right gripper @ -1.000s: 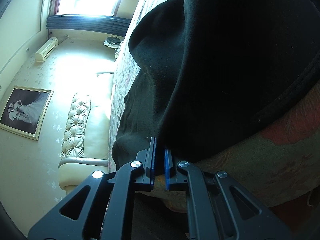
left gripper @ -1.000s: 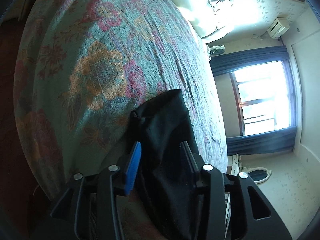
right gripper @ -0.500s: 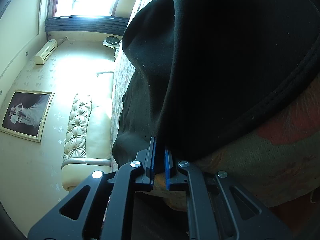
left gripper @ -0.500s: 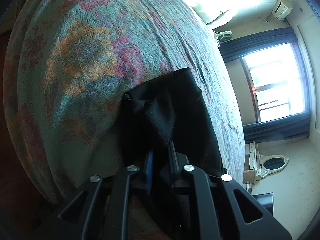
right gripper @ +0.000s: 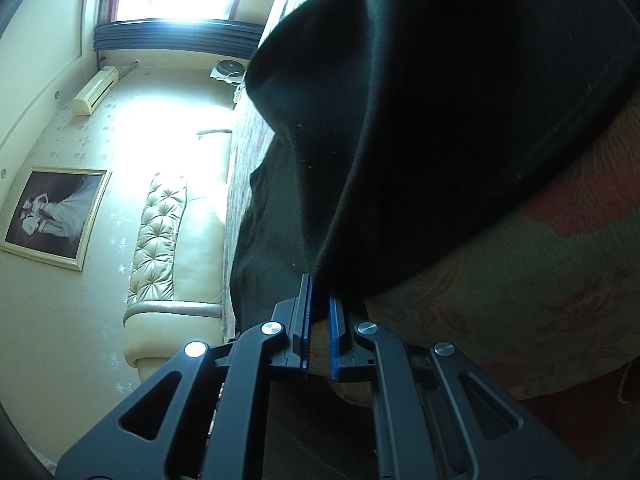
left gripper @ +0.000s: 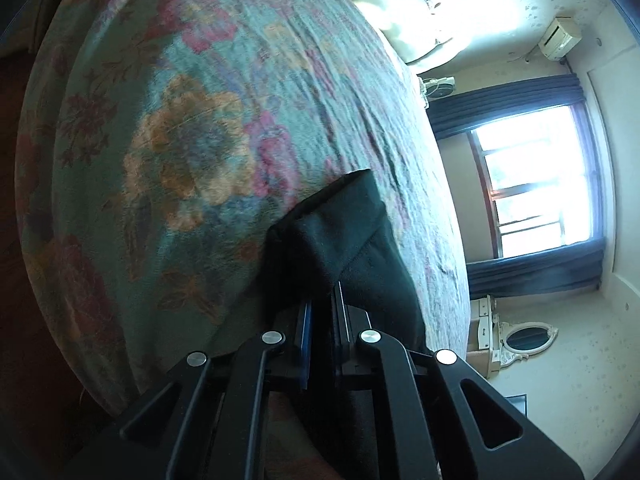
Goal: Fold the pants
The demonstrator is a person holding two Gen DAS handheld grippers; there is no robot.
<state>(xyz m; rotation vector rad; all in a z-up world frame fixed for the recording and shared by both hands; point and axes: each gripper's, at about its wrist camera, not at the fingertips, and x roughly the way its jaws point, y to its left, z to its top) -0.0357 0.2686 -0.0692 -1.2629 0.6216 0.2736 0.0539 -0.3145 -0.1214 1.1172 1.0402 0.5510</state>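
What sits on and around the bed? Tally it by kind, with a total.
Black pants: 1
Floral bedspread: 1
Grippers, both shut on the pants: 2, left gripper, right gripper
Framed picture: 1
Total: 5

The pants [left gripper: 344,240] are plain black. The bedspread [left gripper: 192,128] is teal with orange, pink and dark red flowers. Both grippers have black fingers with blue pads [right gripper: 334,332]; the curtains [left gripper: 508,100] are dark blue.

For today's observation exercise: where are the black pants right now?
The black pants lie on the floral bedspread, at its near edge in the left wrist view, pinched by the left gripper; the right gripper grips another edge.
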